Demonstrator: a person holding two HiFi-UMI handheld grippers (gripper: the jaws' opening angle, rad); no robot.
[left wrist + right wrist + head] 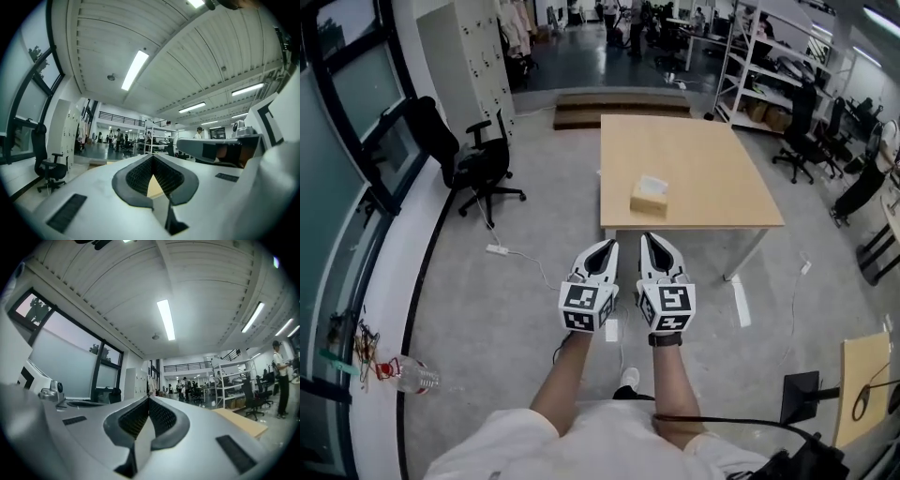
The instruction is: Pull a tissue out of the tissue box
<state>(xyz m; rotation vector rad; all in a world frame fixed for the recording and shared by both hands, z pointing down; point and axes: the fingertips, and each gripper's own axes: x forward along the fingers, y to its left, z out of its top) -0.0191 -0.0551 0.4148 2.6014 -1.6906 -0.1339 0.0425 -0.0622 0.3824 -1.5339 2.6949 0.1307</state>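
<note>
Nearest, the left gripper [602,246] and right gripper [651,239] have fingers fully closed on nothing. The tissue box [650,196] sits toward the near edge of the tabletop [712,178], well apart. Risk: unopened fingers would push the light box away.

You wore a pale cream top with short sleeves [502,441] that ended above the elbows, and a black wristband [665,339] circled your right wrist. One white shoe [629,377] showed below, between your forearms. A thin black cable [731,422] ran across your right side. Your left gripper [602,247] and right gripper [652,242] had smooth white shells that tapered to a point, each with a marker cube [588,307] of black-and-white squares at the back. In the gripper views, the jaws were lined with dark ribbed pads [140,176] edged in grey, and flat black rectangular insets [66,212] sat in the shells.
</note>
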